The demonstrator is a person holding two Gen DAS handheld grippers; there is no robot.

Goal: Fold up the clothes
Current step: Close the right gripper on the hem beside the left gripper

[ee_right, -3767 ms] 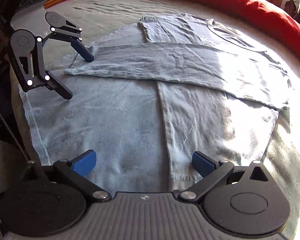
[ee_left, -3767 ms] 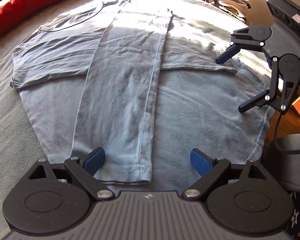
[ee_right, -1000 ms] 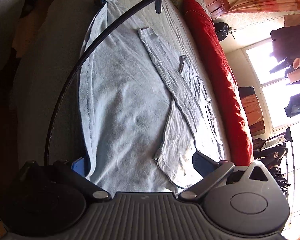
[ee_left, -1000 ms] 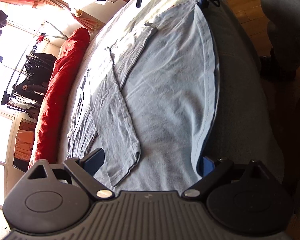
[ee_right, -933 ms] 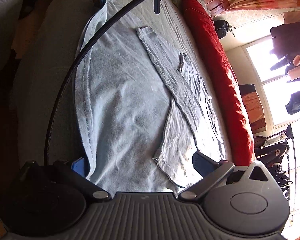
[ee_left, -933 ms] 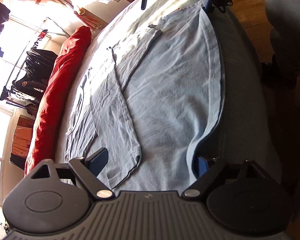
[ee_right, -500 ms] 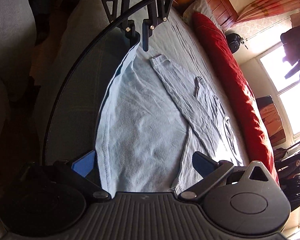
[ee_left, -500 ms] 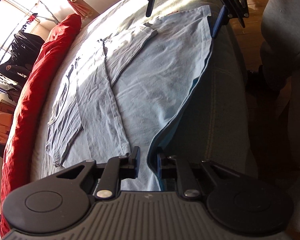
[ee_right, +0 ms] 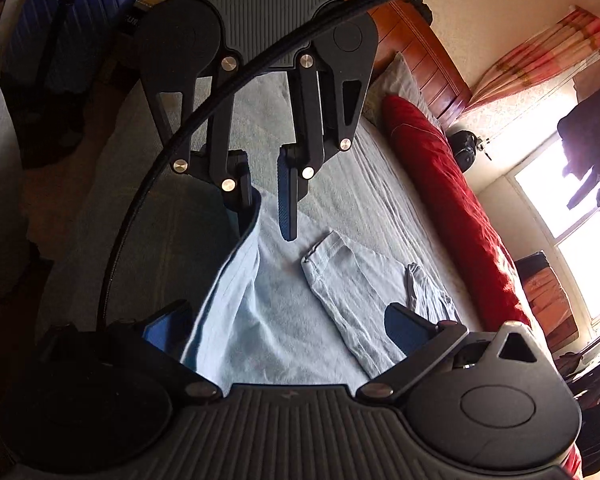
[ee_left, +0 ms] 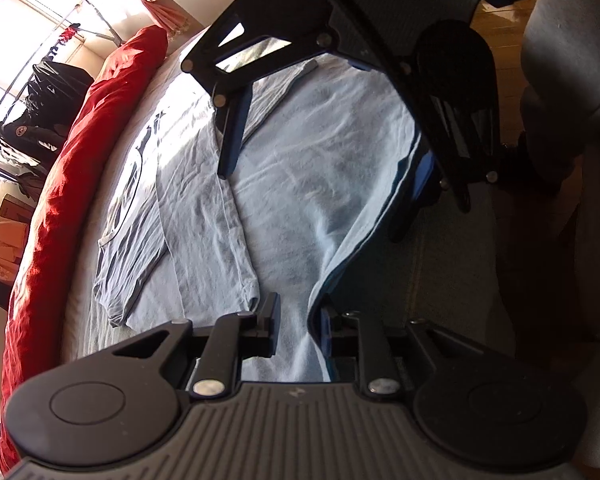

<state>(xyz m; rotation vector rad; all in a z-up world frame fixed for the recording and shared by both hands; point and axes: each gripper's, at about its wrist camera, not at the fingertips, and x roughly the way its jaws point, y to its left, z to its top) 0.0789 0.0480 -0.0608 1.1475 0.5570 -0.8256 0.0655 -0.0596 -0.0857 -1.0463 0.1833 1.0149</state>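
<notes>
A light blue long-sleeved shirt (ee_left: pixel 320 152) (ee_right: pixel 260 344) lies flat on the bed, its sleeves (ee_left: pixel 216 240) (ee_right: pixel 348 280) crossed over the body. My left gripper (ee_left: pixel 298 320) (ee_right: pixel 266 236) sits at the shirt's hem (ee_left: pixel 360 236). Its jaws stand narrow and are opening slightly, with the lifted hem pinched between the pads. My right gripper (ee_right: pixel 286 312) (ee_left: pixel 312 204) hangs wide open close in front of the left one. The hem runs past its lower finger, and its upper finger is over the shirt.
A red quilt (ee_left: pixel 72 168) (ee_right: pixel 452 200) runs along the far side of the bed, and a wooden headboard (ee_right: pixel 424 52) stands at one end. A black cable (ee_right: pixel 156 168) arcs across the right wrist view. The wooden floor (ee_left: pixel 496 40) and a blue suitcase (ee_right: pixel 72 8) lie beyond the near edge.
The left jaws went from wide open to narrow around the hem, which rose off the bed edge. The right gripper travelled along the hem and now looms close to the left one.
</notes>
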